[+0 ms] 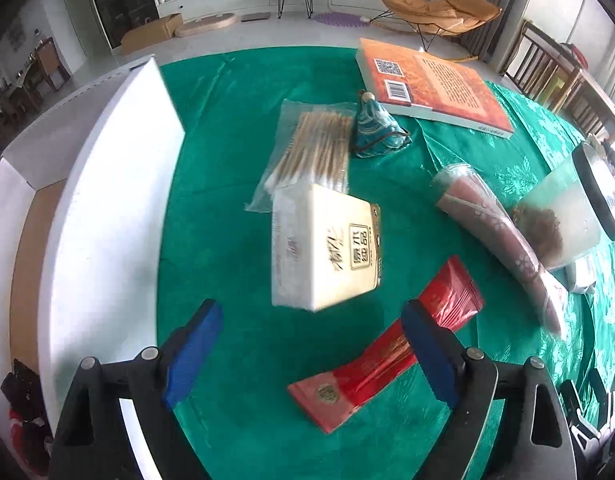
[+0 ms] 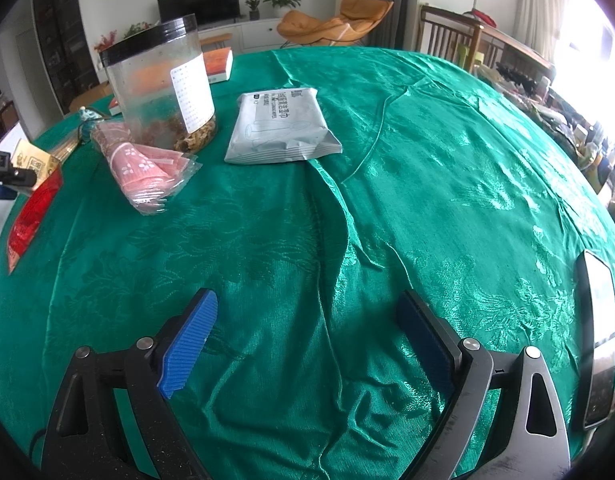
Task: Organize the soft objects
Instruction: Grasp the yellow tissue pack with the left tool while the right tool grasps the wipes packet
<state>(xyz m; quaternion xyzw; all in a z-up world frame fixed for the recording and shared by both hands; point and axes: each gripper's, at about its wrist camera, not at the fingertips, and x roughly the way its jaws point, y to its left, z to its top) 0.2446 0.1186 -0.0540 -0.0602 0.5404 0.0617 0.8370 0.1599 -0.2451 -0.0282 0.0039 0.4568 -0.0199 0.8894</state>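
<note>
Both grippers hang wide and empty over the desk. Left gripper [image 1: 311,354] hovers with its blue pads apart; the red sachet [image 1: 387,364] lies partly under its right pad, and just beyond sits the cream tissue pack [image 1: 325,246], one end resting on the bag of cotton swabs [image 1: 307,152]. To the left stands a white box [image 1: 107,200], likely where soft things go. Right gripper [image 2: 307,344] hovers over bare cloth, well apart from the grey wipes packet [image 2: 281,124] and the pink bagged cloth [image 2: 143,164] beside the clear jar [image 2: 163,88].

If the left gripper closes on the tissue pack, the swab bag beneath could drag along; the slick wrap may also slip between the pads. A low approach could snag the green tablecloth [image 2: 347,220], which is wrinkled and loose. An orange book [image 1: 435,84] lies toward the far edge. Beyond is a living room with a television and orange lounge chairs.
</note>
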